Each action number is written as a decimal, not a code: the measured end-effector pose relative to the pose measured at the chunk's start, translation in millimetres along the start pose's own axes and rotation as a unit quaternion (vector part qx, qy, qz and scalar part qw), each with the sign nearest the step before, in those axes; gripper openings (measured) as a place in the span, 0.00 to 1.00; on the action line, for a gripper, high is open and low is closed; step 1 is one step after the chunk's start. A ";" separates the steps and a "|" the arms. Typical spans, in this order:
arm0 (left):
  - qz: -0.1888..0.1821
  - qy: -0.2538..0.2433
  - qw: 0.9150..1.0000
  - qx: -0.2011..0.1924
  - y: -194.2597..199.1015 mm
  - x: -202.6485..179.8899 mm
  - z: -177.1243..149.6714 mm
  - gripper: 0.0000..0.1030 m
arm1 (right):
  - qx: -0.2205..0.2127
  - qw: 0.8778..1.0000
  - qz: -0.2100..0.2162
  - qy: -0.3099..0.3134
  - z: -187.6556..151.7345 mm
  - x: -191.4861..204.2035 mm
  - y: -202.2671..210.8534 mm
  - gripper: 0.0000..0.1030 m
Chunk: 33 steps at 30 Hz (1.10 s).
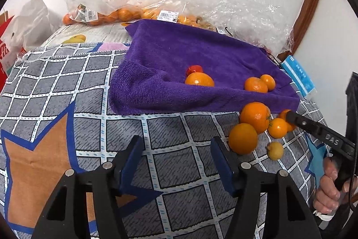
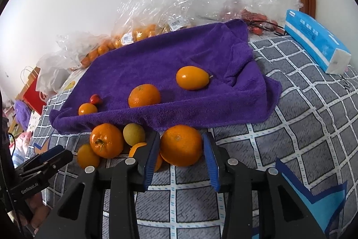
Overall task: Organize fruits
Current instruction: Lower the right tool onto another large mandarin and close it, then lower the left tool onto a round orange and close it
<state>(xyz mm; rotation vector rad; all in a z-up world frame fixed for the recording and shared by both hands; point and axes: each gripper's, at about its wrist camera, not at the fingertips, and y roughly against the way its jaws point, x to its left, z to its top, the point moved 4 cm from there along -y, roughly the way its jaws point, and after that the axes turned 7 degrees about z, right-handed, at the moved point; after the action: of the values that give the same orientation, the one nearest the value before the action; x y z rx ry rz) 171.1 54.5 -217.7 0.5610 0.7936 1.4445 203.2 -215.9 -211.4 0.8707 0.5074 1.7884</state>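
Currently the right claw (image 2: 181, 149) brackets a large orange (image 2: 181, 145) lying on the checked cover, just short of the purple towel (image 2: 156, 59); its jaws flank the fruit, and whether the pads press on it cannot be told. Immediately left of this claw sits a cluster of smaller oranges (image 2: 106, 140). The left claw (image 1: 176, 162) stands half-open and empty over bare cover.

Risk: round fruit on soft bedding may roll from an off-centre squeeze. The left finger could also nudge the adjacent cluster.
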 end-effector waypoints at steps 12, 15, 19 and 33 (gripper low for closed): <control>0.003 -0.006 1.000 0.002 0.1 -1.0 -0.6 0.61 | 0.012 0.999 -0.017 0.027 -21.8 -6.3 12.0 0.41; 0.010 -0.018 1.000 0.005 -1.3 -5.4 -1.3 0.65 | 0.025 0.998 -0.040 0.043 -25.9 -3.9 1.4 0.41; 0.027 -0.036 0.999 0.009 -3.3 -11.4 -2.0 0.66 | 0.022 0.998 -0.040 0.048 -25.2 -4.0 1.9 0.40; -0.022 -0.121 0.992 0.011 1.5 -76.5 -5.3 0.56 | -0.014 0.998 -0.026 0.049 -25.4 -2.6 20.0 0.40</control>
<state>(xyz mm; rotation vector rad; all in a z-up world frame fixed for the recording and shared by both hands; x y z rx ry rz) 169.8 -21.8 -209.5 0.7161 0.6251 1.2996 172.1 -224.3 -214.9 0.7469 0.5612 1.7915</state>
